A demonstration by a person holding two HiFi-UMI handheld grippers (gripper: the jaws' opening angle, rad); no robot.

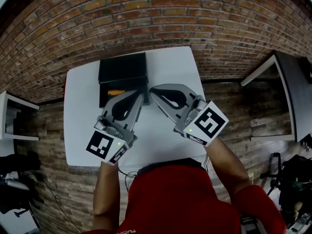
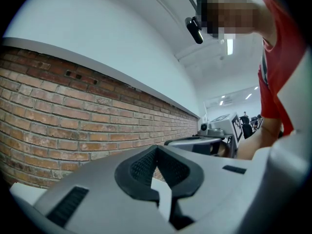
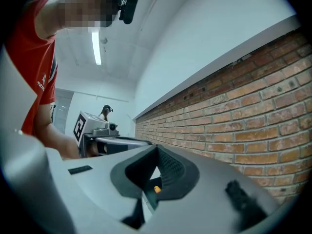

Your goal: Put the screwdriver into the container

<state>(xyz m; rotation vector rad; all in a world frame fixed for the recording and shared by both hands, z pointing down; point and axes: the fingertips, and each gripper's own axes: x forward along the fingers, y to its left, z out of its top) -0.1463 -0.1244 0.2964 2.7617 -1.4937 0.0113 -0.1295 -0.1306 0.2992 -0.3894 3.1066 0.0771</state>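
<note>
Step judged: retreat, or pick not yet begun.
- Left gripper (image 1: 140,96): jaws shut, empty.
- Right gripper (image 1: 152,89): jaws shut, empty.
- Orange screwdriver (image 1: 115,92): lies in dark near section of black container (image 1: 122,68), at tabletop (image 1: 165,67) far edge, left of centre. Inside or just in front: cannot tell.

If pick needed: open jaws before descent, straddle handle crosswise, close squarely.

Count: screwdriver 1; container 1; grippers 2.

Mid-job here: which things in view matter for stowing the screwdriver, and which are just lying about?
Belongs to the job:
- orange screwdriver
- black container
- left tongs and right tongs, both shut, holding nothing
- white table

Just lying about:
- white side table
- dark-topped desk
- black gear on the floor
</note>
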